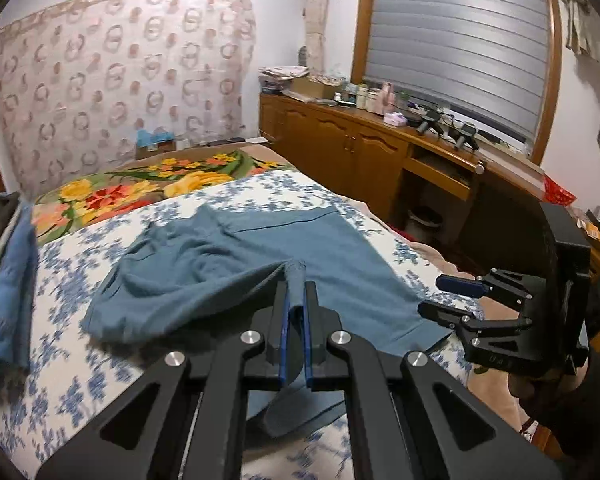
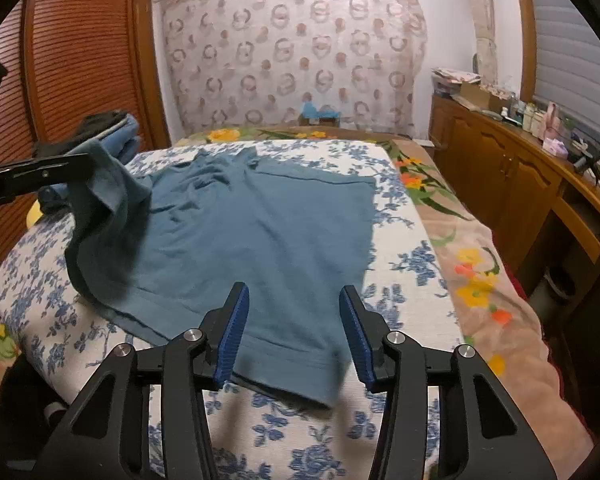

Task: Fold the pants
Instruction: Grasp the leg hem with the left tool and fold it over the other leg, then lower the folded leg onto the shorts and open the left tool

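Blue-floral bedspread (image 2: pixel 396 272) covers the bed, wooden cabinets (image 1: pixel 340 148) along the window side. Teal pants (image 2: pixel 260 232) lie spread on the bedspread. Left gripper (image 1: pixel 295 304): fingers closed on a fold of the pants' near edge, lifted clear of the bed. Right gripper (image 2: pixel 292 334): fingers wide apart, holding nothing, above the pants' near hem.
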